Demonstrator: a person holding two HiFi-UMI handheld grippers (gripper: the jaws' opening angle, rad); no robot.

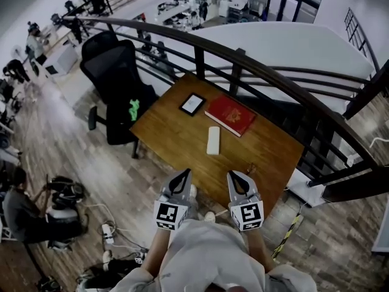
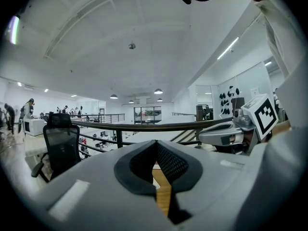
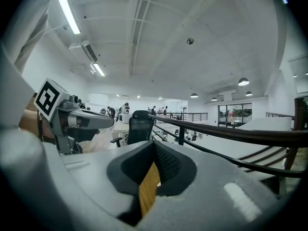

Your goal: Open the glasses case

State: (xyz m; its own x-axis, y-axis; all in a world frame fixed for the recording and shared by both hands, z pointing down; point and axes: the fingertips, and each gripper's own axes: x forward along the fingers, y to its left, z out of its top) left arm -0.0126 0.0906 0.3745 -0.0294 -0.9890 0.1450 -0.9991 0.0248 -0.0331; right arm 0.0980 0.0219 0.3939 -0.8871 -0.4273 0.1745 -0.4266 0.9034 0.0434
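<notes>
The white glasses case (image 1: 213,140) lies closed near the middle of the wooden table (image 1: 267,151), its long side pointing away from me. My left gripper (image 1: 182,175) and right gripper (image 1: 237,176) hover side by side over the table's near edge, well short of the case. Both point forward, almost level, with their jaws together and nothing between them. In the left gripper view the left gripper's (image 2: 156,146) pads meet at the tip, with a strip of table showing below. The right gripper view shows the same for the right gripper (image 3: 154,147). Neither gripper view shows the case.
A red book (image 1: 230,114) and a small dark-framed tablet (image 1: 192,104) lie beyond the case. A black office chair (image 1: 118,78) stands left of the table. A dark railing (image 1: 243,62) runs behind the table, above a lower floor with people.
</notes>
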